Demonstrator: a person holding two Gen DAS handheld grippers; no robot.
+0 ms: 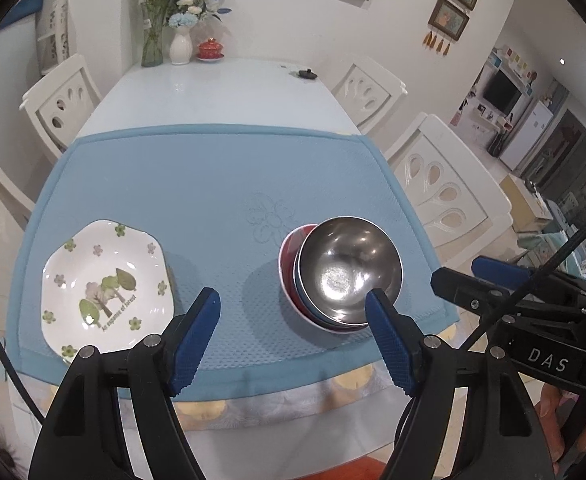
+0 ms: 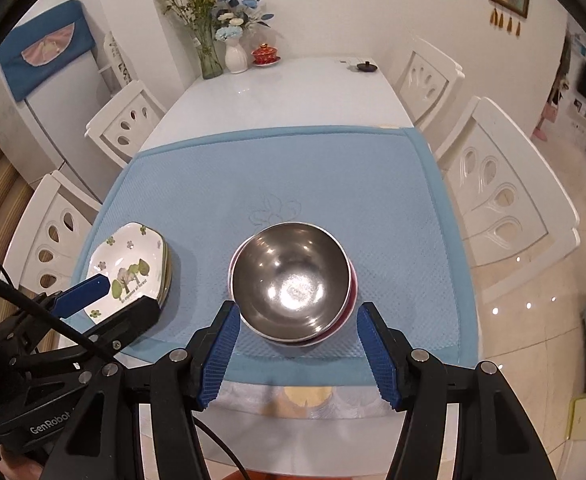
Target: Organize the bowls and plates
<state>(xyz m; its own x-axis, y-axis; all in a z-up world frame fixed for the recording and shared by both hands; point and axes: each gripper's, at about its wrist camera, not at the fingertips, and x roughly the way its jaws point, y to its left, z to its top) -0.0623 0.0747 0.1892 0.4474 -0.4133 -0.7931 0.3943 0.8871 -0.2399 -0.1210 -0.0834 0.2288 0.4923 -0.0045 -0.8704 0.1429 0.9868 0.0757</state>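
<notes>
A steel bowl sits nested on top of a blue bowl and a red bowl on the blue mat. It also shows in the right wrist view. A white plate with tree print lies at the mat's left; in the right wrist view it tops a small stack of plates. My left gripper is open and empty above the mat between plate and bowls. My right gripper is open and empty, just in front of the bowl stack.
White chairs stand on both sides of the table. Vases with flowers, a red lidded cup and a small black object stand at the table's far end.
</notes>
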